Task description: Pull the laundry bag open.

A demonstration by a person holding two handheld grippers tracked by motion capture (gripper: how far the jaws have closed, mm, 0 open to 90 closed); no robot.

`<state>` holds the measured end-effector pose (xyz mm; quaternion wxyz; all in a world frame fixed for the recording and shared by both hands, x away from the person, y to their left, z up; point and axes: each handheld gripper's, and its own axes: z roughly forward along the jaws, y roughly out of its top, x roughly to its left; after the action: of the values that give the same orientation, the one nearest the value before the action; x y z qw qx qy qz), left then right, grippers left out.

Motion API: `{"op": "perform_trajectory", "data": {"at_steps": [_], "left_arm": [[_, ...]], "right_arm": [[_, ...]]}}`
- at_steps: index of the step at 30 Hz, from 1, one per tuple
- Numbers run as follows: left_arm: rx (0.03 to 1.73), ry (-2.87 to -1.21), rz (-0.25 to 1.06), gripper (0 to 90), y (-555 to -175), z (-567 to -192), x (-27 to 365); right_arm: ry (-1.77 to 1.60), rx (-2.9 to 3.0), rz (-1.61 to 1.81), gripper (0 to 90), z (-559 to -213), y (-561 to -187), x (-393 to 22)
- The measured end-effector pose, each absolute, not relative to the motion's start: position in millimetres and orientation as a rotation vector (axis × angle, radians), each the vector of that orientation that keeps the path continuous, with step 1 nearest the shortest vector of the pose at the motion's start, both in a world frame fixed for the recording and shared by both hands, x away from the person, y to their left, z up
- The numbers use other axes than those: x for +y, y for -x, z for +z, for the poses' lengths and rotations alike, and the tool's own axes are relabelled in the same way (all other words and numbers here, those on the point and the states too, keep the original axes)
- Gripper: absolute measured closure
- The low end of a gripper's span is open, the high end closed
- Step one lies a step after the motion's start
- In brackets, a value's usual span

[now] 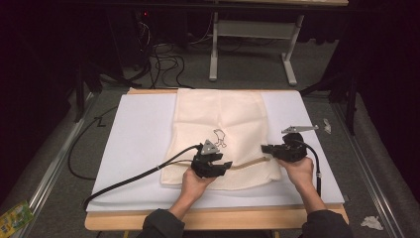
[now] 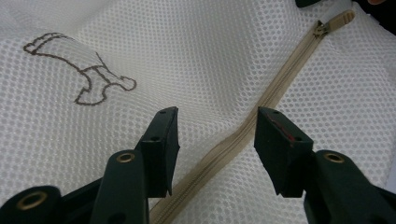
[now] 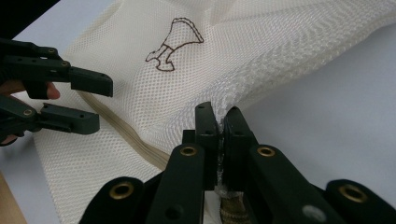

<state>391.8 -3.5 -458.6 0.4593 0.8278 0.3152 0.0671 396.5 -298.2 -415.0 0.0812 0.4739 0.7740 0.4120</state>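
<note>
The right gripper (image 3: pixel 218 122) is seen with its jaws pressed together on a fold of the mesh bag (image 3: pixel 261 46), right at the bag's edge beside the zip's end, where some tan zip tape is caught low between the jaws. The left gripper (image 2: pixel 215 125) is held with its jaws spread apart, one on either side of the tan zipper (image 2: pixel 243 135), hovering just above the mesh; no contact with the fabric can be confirmed. In the left gripper view the zipper pull (image 2: pixel 322 29) is found well ahead of the open jaws, near the far end of the zip line. The bag is laid flat on a white mat (image 1: pixel 133 134) covering the table (image 1: pixel 198 220), with a stitched brown outline figure (image 1: pixel 220 137) near its middle, just beyond the left gripper. From this position several faults are judged possible. The thin mesh may slip out of the right-hand pinch if tension is applied along the zip. If the left jaws are closed here, mesh may be gathered with the zip tape and a snag caused. The bag may be dragged across the smooth mat if either hand pulls unevenly.
</note>
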Motion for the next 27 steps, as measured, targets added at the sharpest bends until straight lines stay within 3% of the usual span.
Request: {"op": "perform_trajectory", "data": {"at_steps": [15,19,27], "left_arm": [[0.773,-1.989,0.095,50.8,-393,-452,-13],[0.729,-2.049,0.155,51.6,-391,-449,-21],[0.702,-2.042,0.139,51.9,-389,-443,-30]], "right_arm": [[-1.394,2.325,1.210,88.7,-409,-398,-288],[-1.371,2.333,1.206,88.7,-405,-397,-282],[-1.356,2.338,1.209,88.7,-402,-396,-277]]}}
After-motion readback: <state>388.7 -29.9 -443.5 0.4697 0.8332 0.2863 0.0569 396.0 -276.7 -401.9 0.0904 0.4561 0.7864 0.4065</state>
